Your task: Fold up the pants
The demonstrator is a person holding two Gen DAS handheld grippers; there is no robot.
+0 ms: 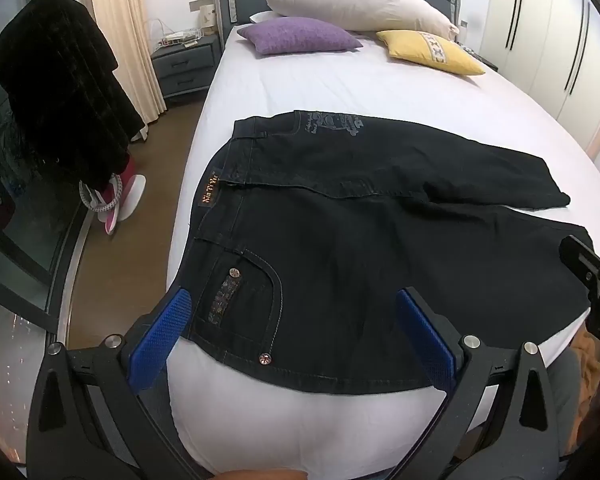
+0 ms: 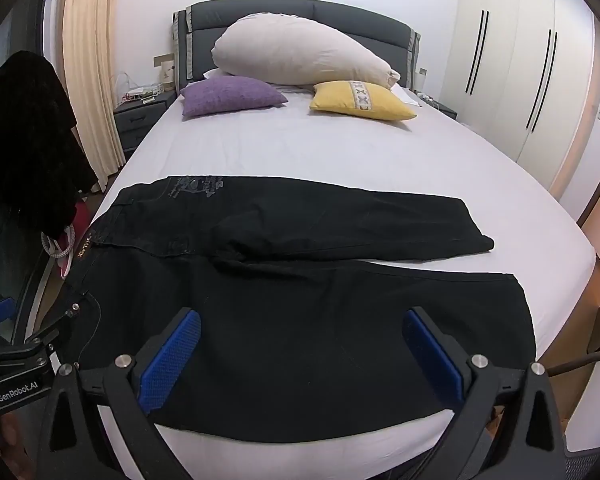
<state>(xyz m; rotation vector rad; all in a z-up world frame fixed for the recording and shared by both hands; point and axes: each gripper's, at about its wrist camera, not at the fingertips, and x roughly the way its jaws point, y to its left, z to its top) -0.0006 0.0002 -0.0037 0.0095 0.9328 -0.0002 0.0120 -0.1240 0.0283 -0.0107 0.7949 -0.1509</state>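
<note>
One pair of pants [image 2: 300, 300], two tools — left [image 1: 296, 320], right [image 2: 304, 340] — three pillows [image 2: 300, 56], one bed [image 2: 300, 148].

Dark jeans [image 1: 340, 248] lie flat on the bed (waistband left, legs spread right).

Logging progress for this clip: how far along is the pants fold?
Done: black pants lie spread flat across the bed, legs apart. In hand: nothing; left claw and right claw are open over the near leg. Left: every fold.
</note>
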